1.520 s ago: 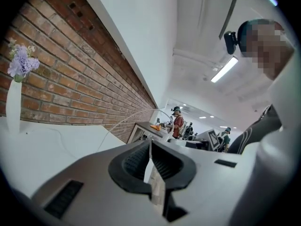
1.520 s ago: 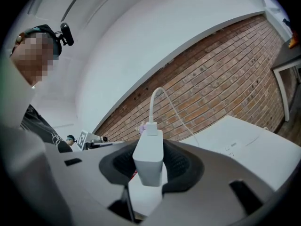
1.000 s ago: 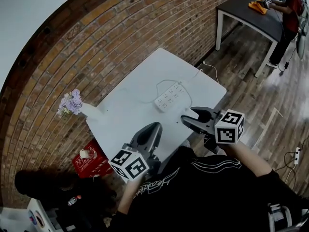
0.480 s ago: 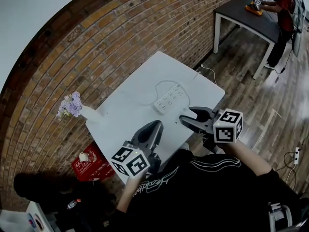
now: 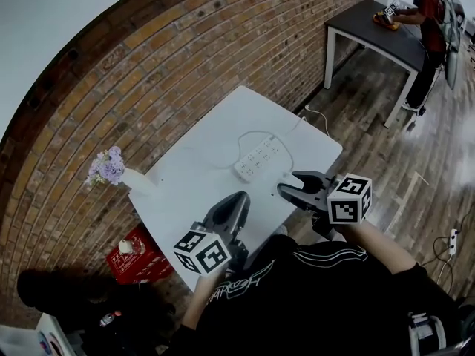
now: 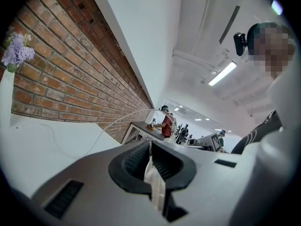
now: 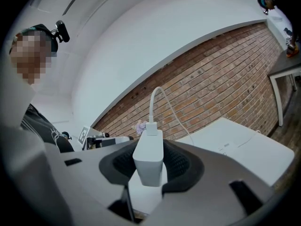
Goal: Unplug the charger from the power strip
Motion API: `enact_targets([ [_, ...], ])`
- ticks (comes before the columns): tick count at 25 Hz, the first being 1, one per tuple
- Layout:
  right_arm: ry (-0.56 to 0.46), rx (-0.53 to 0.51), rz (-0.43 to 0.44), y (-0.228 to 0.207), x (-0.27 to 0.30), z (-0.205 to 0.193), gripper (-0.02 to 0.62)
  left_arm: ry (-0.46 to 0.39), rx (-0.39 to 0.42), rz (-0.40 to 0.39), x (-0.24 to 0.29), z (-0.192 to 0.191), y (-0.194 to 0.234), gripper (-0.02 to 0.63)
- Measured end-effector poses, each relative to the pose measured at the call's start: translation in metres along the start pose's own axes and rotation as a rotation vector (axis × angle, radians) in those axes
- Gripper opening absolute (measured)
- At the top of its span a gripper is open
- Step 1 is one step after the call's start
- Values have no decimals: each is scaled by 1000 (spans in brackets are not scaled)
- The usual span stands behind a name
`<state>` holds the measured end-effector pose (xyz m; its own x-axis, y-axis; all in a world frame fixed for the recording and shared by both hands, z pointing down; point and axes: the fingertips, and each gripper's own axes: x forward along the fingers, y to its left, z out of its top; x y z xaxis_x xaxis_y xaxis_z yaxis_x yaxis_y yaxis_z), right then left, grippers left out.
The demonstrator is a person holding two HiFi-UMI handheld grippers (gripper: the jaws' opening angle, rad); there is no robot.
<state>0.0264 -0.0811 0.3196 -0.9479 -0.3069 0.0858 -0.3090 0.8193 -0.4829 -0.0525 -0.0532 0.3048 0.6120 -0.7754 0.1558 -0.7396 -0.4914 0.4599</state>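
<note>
The white power strip lies in the middle of the white table. My right gripper hangs over the table's near edge, apart from the strip. In the right gripper view that gripper is shut on the white charger block, and a white cable rises out of the block's far end. My left gripper hovers over the near edge to the left. In the left gripper view its jaws are pressed together on a thin white piece, and the cable arcs away from their tip.
A white vase of purple flowers stands at the table's left corner by the brick wall. A red crate sits on the floor below it. A person works at a dark table far right. Another power strip lies on the wooden floor.
Both grippers keep their place and their grip. Only the head view has drifted a little, so the table sits slightly higher and further left in the picture.
</note>
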Motion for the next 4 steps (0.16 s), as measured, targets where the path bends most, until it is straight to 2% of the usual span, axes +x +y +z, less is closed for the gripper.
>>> enact_targets([
  [4,0,12,-8,0,0,-2,118,8,-4,-11,1,0,0,15],
])
